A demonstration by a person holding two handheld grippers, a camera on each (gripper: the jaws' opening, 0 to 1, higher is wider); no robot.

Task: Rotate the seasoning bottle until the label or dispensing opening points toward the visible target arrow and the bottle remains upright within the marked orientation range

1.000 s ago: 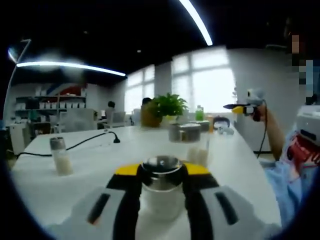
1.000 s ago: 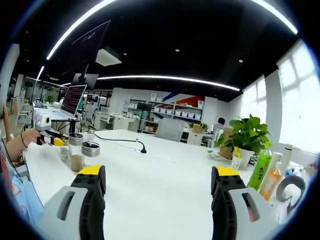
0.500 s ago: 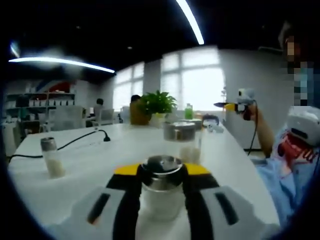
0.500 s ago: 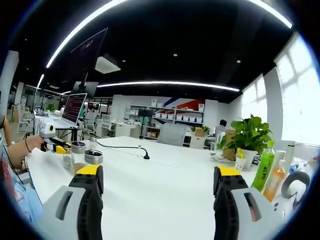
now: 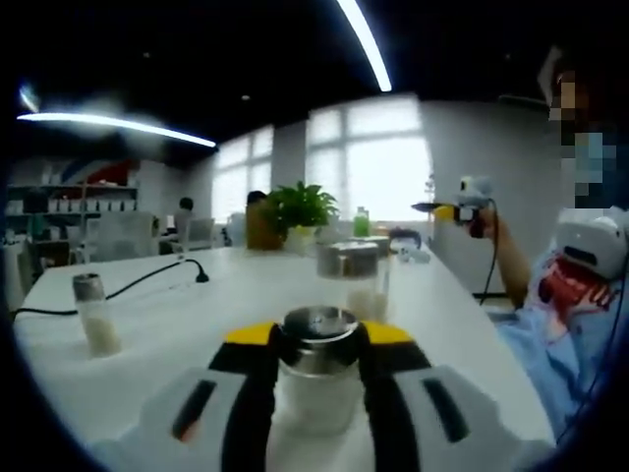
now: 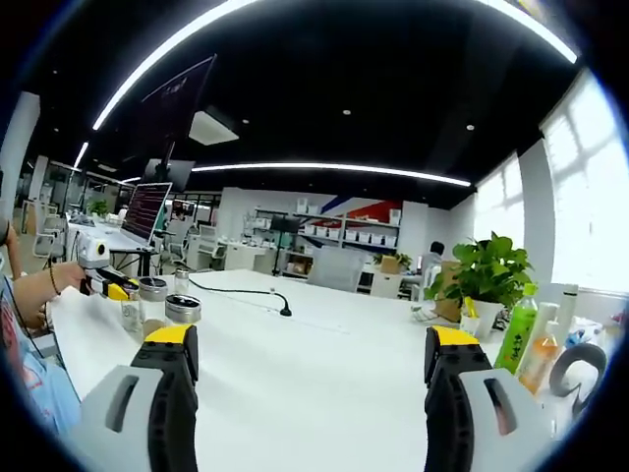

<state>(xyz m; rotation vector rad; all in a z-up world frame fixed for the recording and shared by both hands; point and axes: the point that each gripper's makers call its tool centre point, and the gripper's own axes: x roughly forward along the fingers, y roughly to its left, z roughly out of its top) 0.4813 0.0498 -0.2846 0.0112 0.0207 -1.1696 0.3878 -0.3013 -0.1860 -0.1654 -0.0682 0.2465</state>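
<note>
Upright on the white table (image 5: 462, 324), the seasoning bottle (image 5: 318, 379) sits clenched between the left gripper's (image 5: 316, 346) jaws, the right gripper's (image 6: 313, 346) jaws released.

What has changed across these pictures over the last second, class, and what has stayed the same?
The left gripper stays shut on the seasoning bottle; its view has swung, so the small shaker and the plant slide leftward in frame, which is camera motion. The right gripper stays open, holding nothing above the white table. Nothing was released.
</note>
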